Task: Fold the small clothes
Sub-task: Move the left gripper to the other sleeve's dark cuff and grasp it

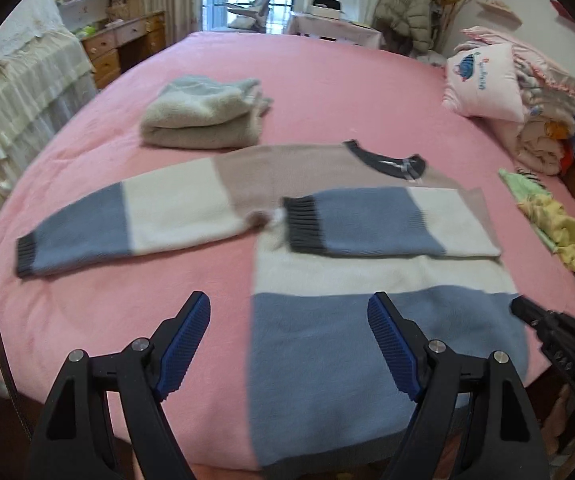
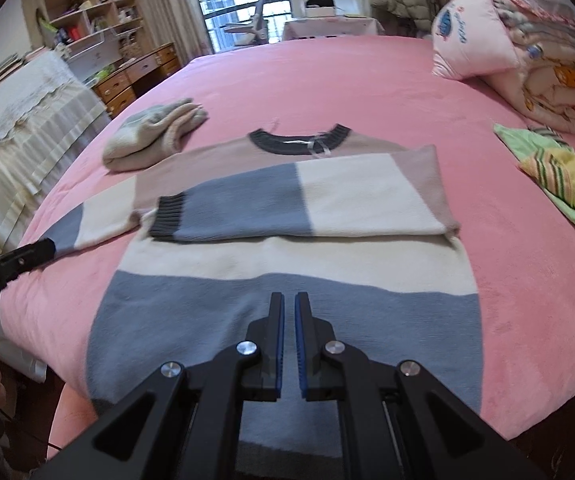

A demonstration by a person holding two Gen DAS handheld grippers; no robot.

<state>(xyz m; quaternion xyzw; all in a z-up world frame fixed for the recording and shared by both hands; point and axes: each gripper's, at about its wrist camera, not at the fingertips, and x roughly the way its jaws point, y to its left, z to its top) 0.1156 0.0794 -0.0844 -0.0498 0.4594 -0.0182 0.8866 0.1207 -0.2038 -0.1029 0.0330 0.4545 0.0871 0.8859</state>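
Observation:
A small colour-block sweater (image 1: 367, 272) (image 2: 287, 256), beige, white and blue with a dark collar, lies flat on the pink bed. Its right sleeve (image 1: 387, 222) (image 2: 287, 204) is folded across the chest. Its left sleeve (image 1: 127, 220) (image 2: 99, 220) lies stretched out to the left. My left gripper (image 1: 289, 308) is open and empty above the sweater's lower left edge. My right gripper (image 2: 289, 300) is shut with nothing between its pads, above the blue hem. The right gripper's tip (image 1: 527, 310) shows at the left view's right side.
A folded pale fleece garment (image 1: 203, 114) (image 2: 151, 136) lies beyond the sweater at the left. Loose green and yellow clothes (image 1: 555, 220) (image 2: 559, 176) lie at the right. A pink pillow (image 1: 483, 80) (image 2: 467, 36) and stacked bedding sit at the far right. The bed's front edge (image 2: 527, 420) is near.

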